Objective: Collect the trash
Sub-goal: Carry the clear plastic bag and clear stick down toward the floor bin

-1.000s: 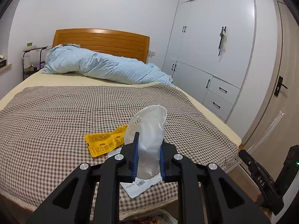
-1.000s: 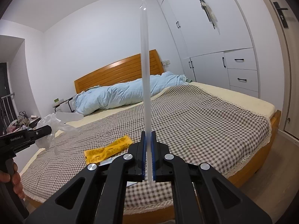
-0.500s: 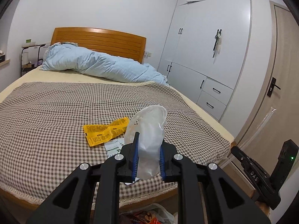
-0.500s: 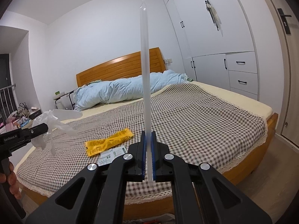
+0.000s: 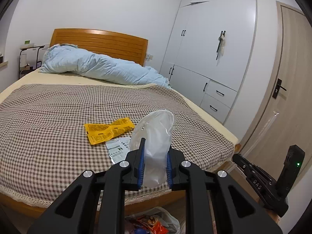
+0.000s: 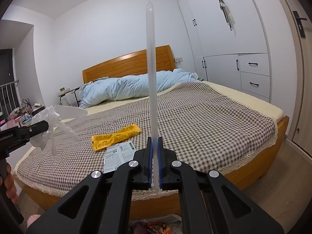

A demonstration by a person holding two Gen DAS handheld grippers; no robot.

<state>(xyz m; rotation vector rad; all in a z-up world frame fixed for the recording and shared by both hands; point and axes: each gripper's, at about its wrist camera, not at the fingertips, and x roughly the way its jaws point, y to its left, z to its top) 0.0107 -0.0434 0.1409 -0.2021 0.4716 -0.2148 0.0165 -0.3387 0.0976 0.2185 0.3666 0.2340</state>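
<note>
Left tongs (image 5: 155, 163) are clenched on a crumpled clear plastic bag (image 5: 156, 134); the blue pads squeeze its lower part and the rest balloons up and fwd past the tips. The right-wrist view shows the same bag (image 6: 51, 120) bunched at those tongs, w/ a loose tail drooping off it. Right tongs (image 6: 155, 163) are clenched nearly flat on a long thin strip of frosted clear plastic film (image 6: 151, 68), seen edge-on, standing straight up from the pads.

Both pieces look v. light and soft, prob. slippery; the bag gives under the pads, so the hold is on folds, not on anything stiff. The strip stands up by itself, so it seems to have some spring, but it would likely flop or catch on things if swung.

Not yet picked up, on the brown-and-white checked bedspread (image 5: 48, 120): a flat yellow printed packet (image 5: 108, 129) and, just beside and partly under it, a white printed paper leaflet (image 5: 118, 149). Both lie flat near the foot end. Flat and thin = hard to pinch from above; best bet is a raised edge or corner, e.g. the packet's creased middle. A trash bag of mixed wrappers (image 5: 154, 223) sits on the floor below the tongs, by the foot of the bed.
</note>
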